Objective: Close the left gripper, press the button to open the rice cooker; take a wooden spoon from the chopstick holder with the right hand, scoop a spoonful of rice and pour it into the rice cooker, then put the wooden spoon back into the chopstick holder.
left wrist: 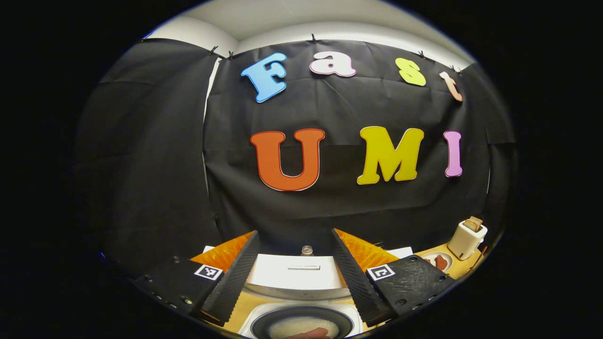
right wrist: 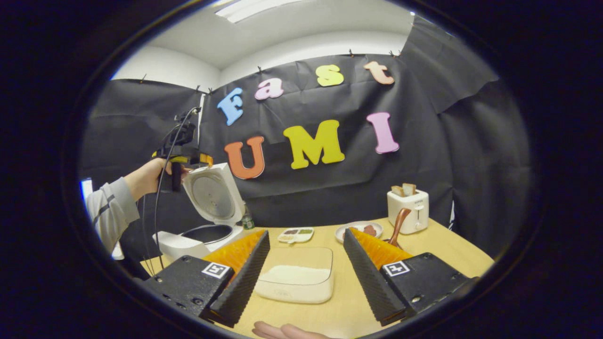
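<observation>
The surface (right wrist: 443,247) carried the rice cooker (right wrist: 188,242), lid up, at its left end. My left gripper (left wrist: 294,275) hung released above its pot; my right gripper (right wrist: 306,273) stood released over the rice tray (right wrist: 297,280). The wooden spoon (right wrist: 399,225) stood near the toaster (right wrist: 409,211).

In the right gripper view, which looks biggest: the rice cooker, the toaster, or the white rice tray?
1. Rice cooker, lid up.
2. Rice tray, though it lies nearer the camera, so unsure.
3. Toaster, farthest back.
</observation>
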{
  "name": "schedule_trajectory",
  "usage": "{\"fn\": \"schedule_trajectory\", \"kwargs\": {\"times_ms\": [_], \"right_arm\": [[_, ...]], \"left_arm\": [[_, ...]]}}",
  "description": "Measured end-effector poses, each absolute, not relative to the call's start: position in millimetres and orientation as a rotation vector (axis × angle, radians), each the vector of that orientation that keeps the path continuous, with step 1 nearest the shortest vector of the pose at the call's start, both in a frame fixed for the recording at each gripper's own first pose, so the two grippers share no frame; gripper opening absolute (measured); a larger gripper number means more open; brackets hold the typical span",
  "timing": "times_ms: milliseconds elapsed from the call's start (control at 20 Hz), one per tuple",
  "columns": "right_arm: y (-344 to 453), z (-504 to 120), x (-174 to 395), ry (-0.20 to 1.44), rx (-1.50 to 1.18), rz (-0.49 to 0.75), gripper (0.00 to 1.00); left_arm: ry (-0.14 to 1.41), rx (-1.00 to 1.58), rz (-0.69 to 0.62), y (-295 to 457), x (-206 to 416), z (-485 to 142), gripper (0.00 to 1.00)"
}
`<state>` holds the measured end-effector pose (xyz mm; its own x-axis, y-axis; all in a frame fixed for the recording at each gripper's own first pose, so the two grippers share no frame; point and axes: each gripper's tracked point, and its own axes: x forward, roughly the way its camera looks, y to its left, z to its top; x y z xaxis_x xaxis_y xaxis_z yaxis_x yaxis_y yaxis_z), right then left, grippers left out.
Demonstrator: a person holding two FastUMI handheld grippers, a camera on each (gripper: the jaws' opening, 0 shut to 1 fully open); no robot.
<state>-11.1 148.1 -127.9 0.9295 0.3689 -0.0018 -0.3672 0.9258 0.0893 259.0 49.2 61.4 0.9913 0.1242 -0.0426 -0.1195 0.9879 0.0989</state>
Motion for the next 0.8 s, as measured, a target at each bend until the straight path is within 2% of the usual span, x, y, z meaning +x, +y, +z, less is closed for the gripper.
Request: {"fn": "schedule_trajectory", "kwargs": {"times_ms": [150,200,250,500,550,600,650,700,750,800], "right_arm": [[153.9,-120.5,-30.7,-0.001,0.058,0.392,1.0],[157.1,-120.2,-37.3,-0.001,0.054,0.397,0.95],[159.3,-119.4,-43.0,-0.002,0.051,0.397,1.0],[174.9,-109.0,-74.1,-0.021,0.021,0.409,1.0],[175.9,-109.2,-78.1,-0.009,0.022,0.39,1.0],[181.9,-107.6,-84.7,-0.008,0.024,0.39,1.0],[190.1,-105.6,-91.3,-0.009,0.018,0.407,0.96],[196.3,-104.5,-98.3,-0.011,0.008,0.421,0.96],[200.6,-101.3,-104.1,-0.024,-0.002,0.433,1.0],[202.2,-100.7,-108.0,-0.031,-0.015,0.436,1.0]], "left_arm": [[0.055,0.098,0.109,47.5,238.8,52.2,0.96],[0.058,0.1,0.103,46.8,231.7,49.4,0.96],[0.067,0.097,0.092,44.4,224.8,44.1,0.96],[0.132,0.116,0.064,31.5,189.6,4.8,0.95],[0.142,0.128,0.059,31.4,183.4,-5.1,1.0],[0.162,0.124,0.053,31.6,177.3,-16.5,0.94],[0.19,0.103,0.049,32.8,171.0,-30.3,0.99],[0.227,0.079,0.051,34.4,165.6,-43.9,0.92],[0.25,0.075,0.059,37.8,160.3,-57.3,0.92],[0.272,0.091,0.053,37.6,156.6,-68.8,0.93]]}}
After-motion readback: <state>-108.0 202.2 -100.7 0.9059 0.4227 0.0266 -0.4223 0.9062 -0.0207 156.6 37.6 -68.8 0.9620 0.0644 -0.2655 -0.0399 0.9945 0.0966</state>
